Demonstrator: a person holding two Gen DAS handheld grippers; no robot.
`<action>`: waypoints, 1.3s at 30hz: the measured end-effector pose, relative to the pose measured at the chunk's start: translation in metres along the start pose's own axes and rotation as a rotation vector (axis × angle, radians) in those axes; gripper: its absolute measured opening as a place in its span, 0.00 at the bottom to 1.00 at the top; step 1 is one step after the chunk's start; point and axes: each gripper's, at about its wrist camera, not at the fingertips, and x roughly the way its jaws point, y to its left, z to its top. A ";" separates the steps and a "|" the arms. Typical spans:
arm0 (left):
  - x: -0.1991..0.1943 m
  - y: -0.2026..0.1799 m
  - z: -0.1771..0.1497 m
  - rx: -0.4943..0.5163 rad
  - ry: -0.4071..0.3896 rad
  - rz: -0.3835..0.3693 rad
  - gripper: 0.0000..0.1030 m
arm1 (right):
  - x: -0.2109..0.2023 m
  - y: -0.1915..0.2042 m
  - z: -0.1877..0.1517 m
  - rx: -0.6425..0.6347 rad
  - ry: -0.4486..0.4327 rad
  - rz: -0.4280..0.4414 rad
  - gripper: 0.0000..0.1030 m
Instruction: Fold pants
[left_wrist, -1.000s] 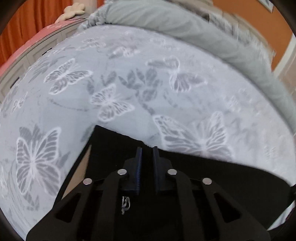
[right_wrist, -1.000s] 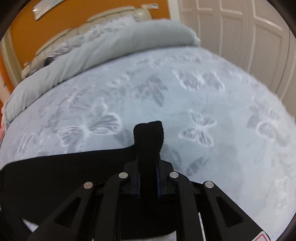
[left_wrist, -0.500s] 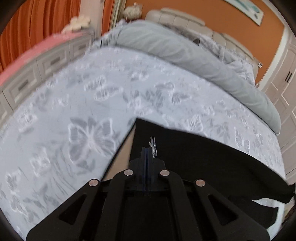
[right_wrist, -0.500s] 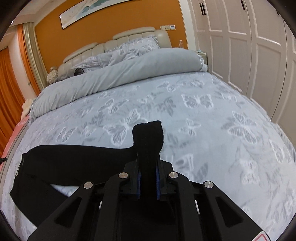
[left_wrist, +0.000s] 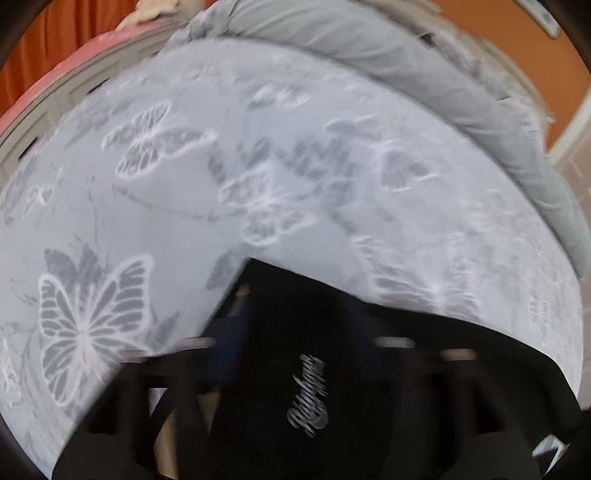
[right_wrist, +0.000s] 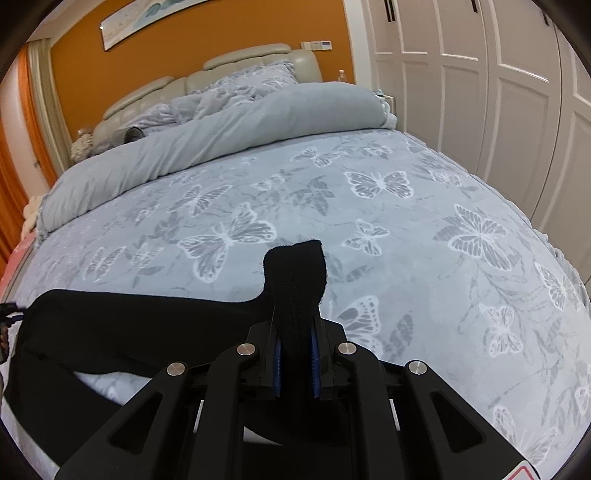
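Butterfly bedspread (right_wrist: 406, 236), right tool (right_wrist: 295, 363) pinching black pants (right_wrist: 295, 280)

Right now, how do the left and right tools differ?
The right tool is sharp and shut on the black pants, a fold standing up between its fingers. The left tool is motion-blurred, fingers spread apart, apparently gripping nothing. Both sit over the pants on the butterfly bedspread.

Pants (right_wrist: 122, 325) on the bedspread (right_wrist: 406, 236) at its near edge, rolled duvet (right_wrist: 221, 144) behind, wardrobe doors (right_wrist: 498, 74) right.
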 end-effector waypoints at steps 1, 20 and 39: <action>-0.002 0.006 0.001 -0.017 -0.015 -0.038 0.07 | 0.002 0.000 0.000 0.005 -0.002 -0.005 0.10; -0.252 0.094 -0.209 0.063 -0.185 -0.246 0.00 | -0.100 -0.022 -0.050 -0.089 -0.034 0.109 0.11; -0.198 0.093 -0.262 -0.229 -0.034 -0.233 0.79 | -0.173 -0.082 -0.171 0.251 -0.055 0.188 0.64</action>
